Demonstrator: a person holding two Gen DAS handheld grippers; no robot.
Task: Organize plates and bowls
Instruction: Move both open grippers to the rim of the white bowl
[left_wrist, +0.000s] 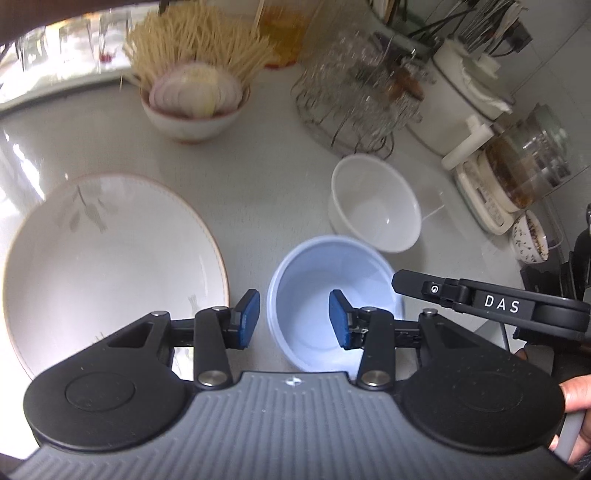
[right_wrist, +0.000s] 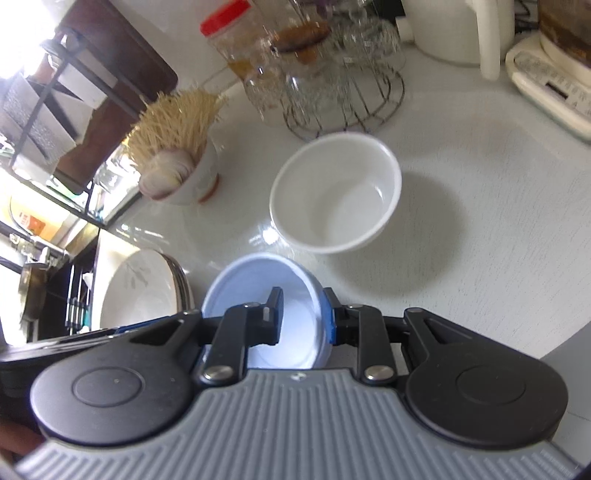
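Observation:
A light blue bowl (left_wrist: 332, 291) (right_wrist: 258, 291) sits on the white counter. My left gripper (left_wrist: 294, 319) is open, one pad outside the bowl's left rim and one pad inside it. My right gripper (right_wrist: 303, 314) straddles the bowl's right rim, one finger inside and one outside, closed on the wall. It shows in the left wrist view (left_wrist: 491, 302) at the right. A white bowl (left_wrist: 375, 203) (right_wrist: 336, 192) stands just behind the blue one. A large white plate (left_wrist: 110, 266) lies at the left; in the right wrist view it tops a stack of plates (right_wrist: 140, 288).
A bowl of onion slices and toothpicks (left_wrist: 194, 99) (right_wrist: 181, 166) stands at the back. A wire rack of glasses (left_wrist: 362, 88) (right_wrist: 332, 81), a white kettle (left_wrist: 461, 96), a glass teapot on a base (left_wrist: 524, 166) and a small patterned bowl (left_wrist: 530, 236) line the back right.

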